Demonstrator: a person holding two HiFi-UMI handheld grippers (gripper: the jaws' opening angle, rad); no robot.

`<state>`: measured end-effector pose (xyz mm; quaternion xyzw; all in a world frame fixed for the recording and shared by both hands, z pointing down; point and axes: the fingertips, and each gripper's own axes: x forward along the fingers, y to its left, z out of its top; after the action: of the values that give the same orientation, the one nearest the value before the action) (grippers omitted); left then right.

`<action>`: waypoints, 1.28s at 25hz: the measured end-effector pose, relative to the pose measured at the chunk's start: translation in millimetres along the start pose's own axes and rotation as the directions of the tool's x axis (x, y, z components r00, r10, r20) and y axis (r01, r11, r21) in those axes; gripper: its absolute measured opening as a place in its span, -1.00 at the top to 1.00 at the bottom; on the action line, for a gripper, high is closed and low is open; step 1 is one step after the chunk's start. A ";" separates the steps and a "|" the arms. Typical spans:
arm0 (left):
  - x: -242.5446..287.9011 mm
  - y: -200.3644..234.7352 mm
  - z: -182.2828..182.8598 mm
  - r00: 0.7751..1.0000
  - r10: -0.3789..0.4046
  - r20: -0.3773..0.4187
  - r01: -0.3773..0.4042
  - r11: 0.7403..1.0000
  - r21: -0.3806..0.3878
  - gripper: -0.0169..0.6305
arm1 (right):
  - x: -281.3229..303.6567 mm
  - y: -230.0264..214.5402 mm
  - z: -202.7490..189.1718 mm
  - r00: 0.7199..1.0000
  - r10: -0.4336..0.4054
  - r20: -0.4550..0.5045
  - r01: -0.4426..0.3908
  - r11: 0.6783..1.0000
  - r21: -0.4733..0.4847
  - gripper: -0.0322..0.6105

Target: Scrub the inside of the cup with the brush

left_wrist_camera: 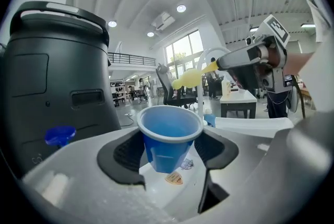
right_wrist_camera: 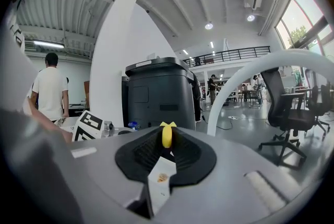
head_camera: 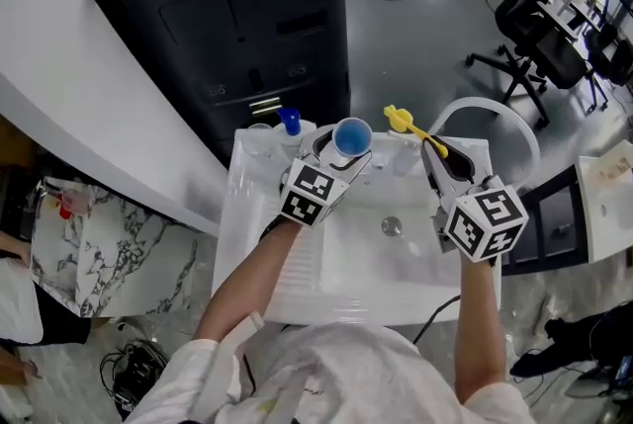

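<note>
Two tools met over one job, and at its centre we had the small blue plastic cup (left_wrist_camera: 169, 137), held in the air above the back edge of the white moulded sink basin (head_camera: 346, 264), its mouth open upward and a little toward us so the inside could be reached from above. Its interior looked bare, with no bristles in it, so we judged the scrubbing not yet begun. The left gripper (left_wrist_camera: 169, 151) was clamped on the cup, one black ribbed pad pressed against each side of the wall below the rim; that grip left the whole opening free and kept the jaws out of the brush's way. Just beside it, to our right and apart from the rim, hovered the slim yellow plastic brush (head_camera: 400, 120), its head pointing toward the cup and its thin handle running back into the right gripper (right_wrist_camera: 166, 147), whose jaws were closed tight on that handle. Holding it by the far end gave, we thought, enough free length to go down to the cup's bottom. Both tools hung over the basin, presumably so drips would fall toward the round metal drain (head_camera: 393, 226). Behind the right gripper rose the arched white faucet (head_camera: 495, 111), and beyond the sink stood a tall black plastic bin (head_camera: 237, 27).
</note>
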<state>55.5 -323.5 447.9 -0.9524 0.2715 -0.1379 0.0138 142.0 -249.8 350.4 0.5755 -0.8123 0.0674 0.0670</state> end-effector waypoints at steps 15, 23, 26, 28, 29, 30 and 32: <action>-52.8 17.4 14.0 0.988 0.106 -0.113 -0.098 0.992 0.074 0.03 | -1.5 15.2 12.2 0.985 0.172 0.003 -0.172 0.983 -0.058 0.79; -54.7 8.3 9.0 0.980 0.113 -0.163 -0.082 0.979 0.186 0.05 | -1.3 53.8 26.8 0.941 0.333 -0.060 -0.339 0.921 -0.190 0.79; -54.7 4.2 7.4 0.977 0.113 -0.180 -0.074 0.974 0.214 0.05 | -1.3 68.4 27.3 0.918 0.380 -0.111 -0.396 0.884 -0.247 0.79; -54.5 1.7 6.9 0.976 0.113 -0.187 -0.068 0.970 0.232 0.05 | -1.4 77.0 25.1 0.902 0.407 -0.144 -0.431 0.858 -0.278 0.79; -54.4 0.8 6.4 0.975 0.114 -0.190 -0.066 0.968 0.243 0.05 | -1.1 81.0 23.1 0.893 0.420 -0.162 -0.449 0.845 -0.290 0.79; -54.3 -0.2 5.8 0.974 0.115 -0.193 -0.063 0.965 0.255 0.05 | -0.5 84.5 20.5 0.883 0.432 -0.182 -0.468 0.832 -0.299 0.79; -53.9 -3.2 5.0 0.973 0.116 -0.199 -0.057 0.959 0.279 0.05 | 1.8 90.6 14.0 0.864 0.448 -0.228 -0.501 0.805 -0.318 0.79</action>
<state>14.6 -292.9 429.6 -0.9083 0.2916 -0.2745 0.1208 55.5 -224.3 334.1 0.3243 -0.9215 -0.0302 0.2116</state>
